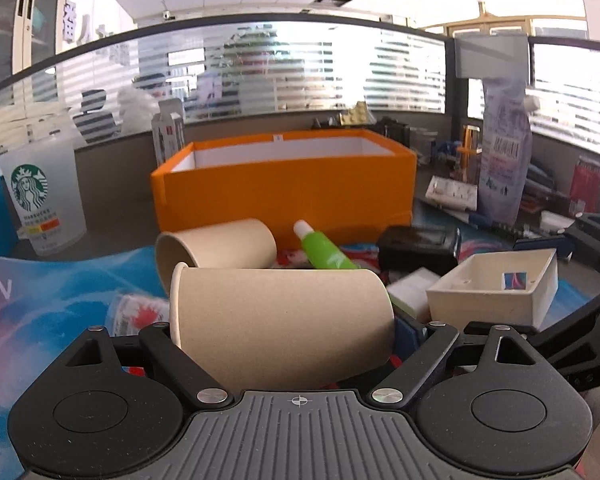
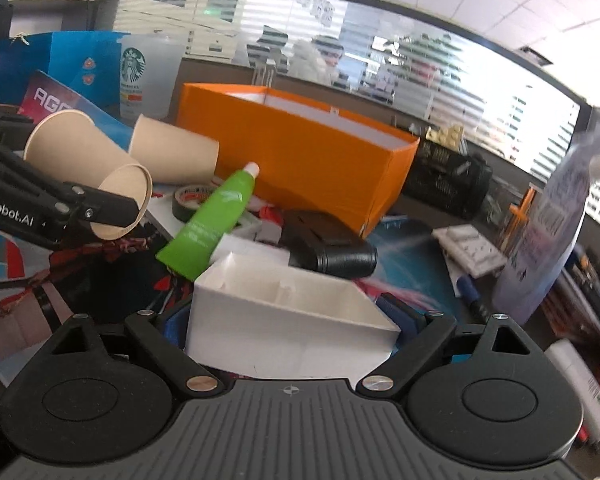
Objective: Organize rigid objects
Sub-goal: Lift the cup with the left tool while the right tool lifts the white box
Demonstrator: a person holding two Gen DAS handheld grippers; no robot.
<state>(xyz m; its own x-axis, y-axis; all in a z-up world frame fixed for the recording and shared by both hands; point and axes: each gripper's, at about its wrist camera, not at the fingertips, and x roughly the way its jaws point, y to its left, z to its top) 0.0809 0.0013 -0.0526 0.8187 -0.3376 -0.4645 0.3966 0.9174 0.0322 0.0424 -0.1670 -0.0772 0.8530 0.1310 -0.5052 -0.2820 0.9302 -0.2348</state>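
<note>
Paper cup in left hand-held gripper, sideways.

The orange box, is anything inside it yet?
Cannot tell fully. The orange box is open-topped, and only white inner walls show; its floor is hidden behind the near wall in both views.

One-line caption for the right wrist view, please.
Right gripper clamps a white open box; left gripper holds a paper cup beside an orange box.
</note>
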